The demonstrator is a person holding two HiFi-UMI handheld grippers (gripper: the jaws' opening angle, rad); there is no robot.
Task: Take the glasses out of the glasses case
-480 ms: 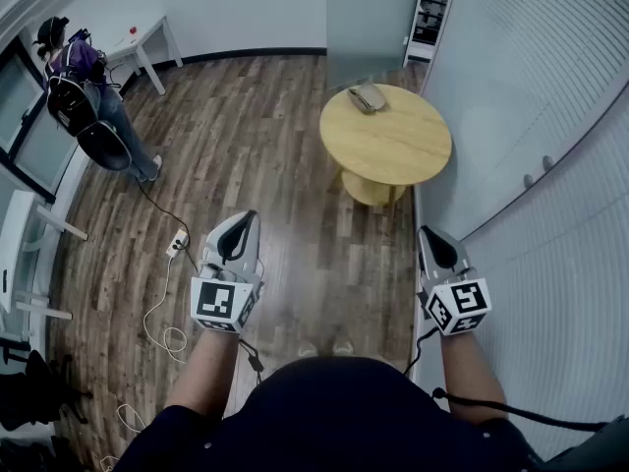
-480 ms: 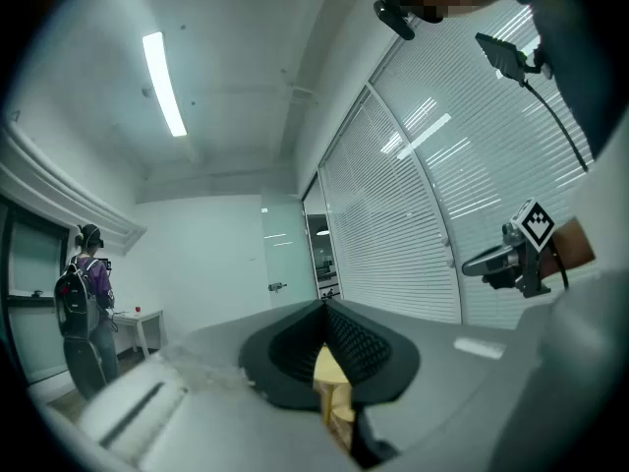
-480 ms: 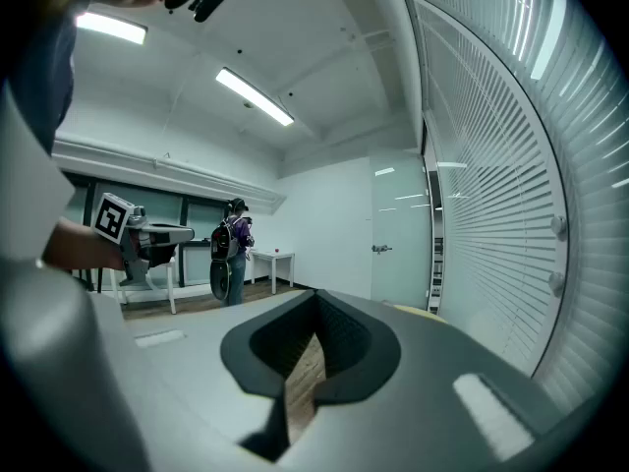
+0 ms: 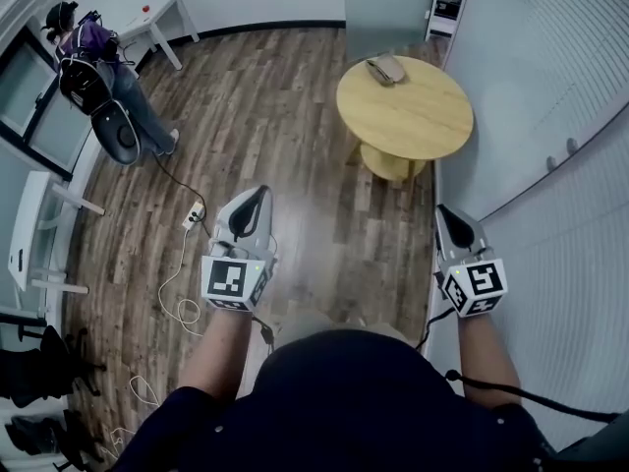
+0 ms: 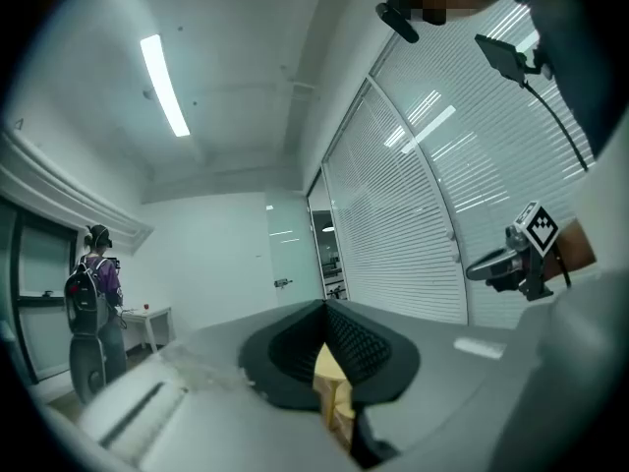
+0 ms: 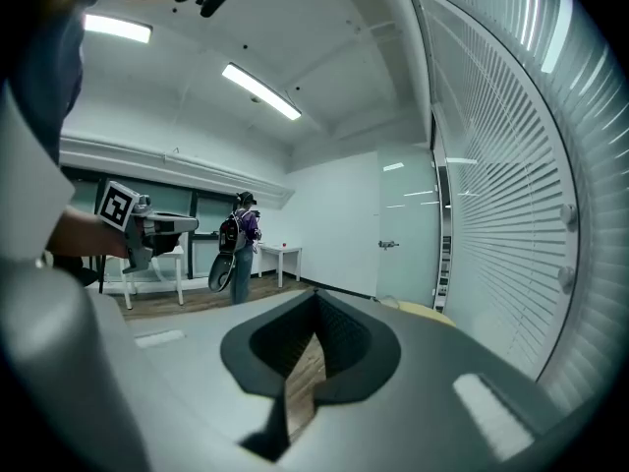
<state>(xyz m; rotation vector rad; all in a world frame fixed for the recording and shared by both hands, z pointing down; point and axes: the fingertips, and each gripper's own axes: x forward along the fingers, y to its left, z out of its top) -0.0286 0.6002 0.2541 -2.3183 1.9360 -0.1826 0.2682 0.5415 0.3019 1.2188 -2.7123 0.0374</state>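
The greyish oblong glasses case (image 4: 385,68) lies near the far edge of the round light-wood surface (image 4: 413,121). It is well apart from both grippers and too small in the head view to tell whether its lid is up. The left gripper (image 4: 257,193) is held over the brown plank floor (image 4: 295,136), and in its own view its black ribbed fingers (image 5: 349,347) meet at the tips with nothing between them. The right gripper (image 4: 444,209) hangs beside the white slatted wall (image 4: 550,87). Its fingers (image 6: 339,337) are likewise closed together and empty. Far off to the left, a person with a backpack (image 4: 93,52) stands near a small white table (image 4: 162,13).
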